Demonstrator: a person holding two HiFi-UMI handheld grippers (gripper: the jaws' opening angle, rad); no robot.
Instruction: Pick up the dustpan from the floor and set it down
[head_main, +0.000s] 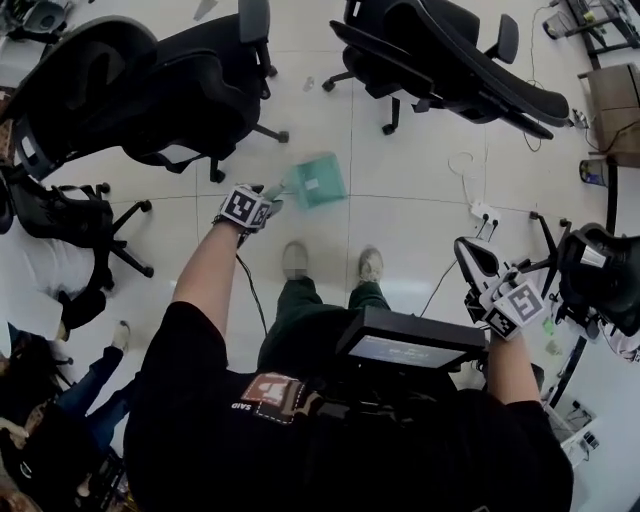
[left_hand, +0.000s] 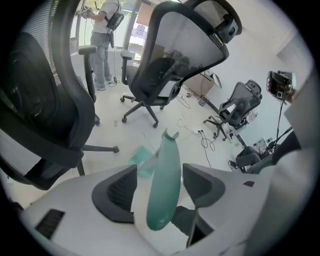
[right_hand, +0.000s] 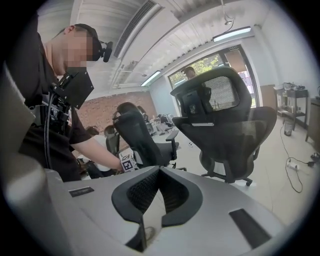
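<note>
The teal dustpan (head_main: 317, 180) appears blurred on the white tiled floor (head_main: 420, 170), just ahead of the person's shoes (head_main: 295, 260). Its handle (left_hand: 162, 185) rises between the jaws of the left gripper (head_main: 272, 195), which are released and clear of it. The right gripper (right_hand: 159, 175) is clenched on nothing. Office chairs (head_main: 190, 85) stand beyond.

Teal plastic dustpan (head_main: 318, 180) smeared by blur in head view, edges indistinct. Left gripper view: its scoop (left_hand: 141, 161) blurred, partly hidden behind its handle (left_hand: 164, 190).
</note>
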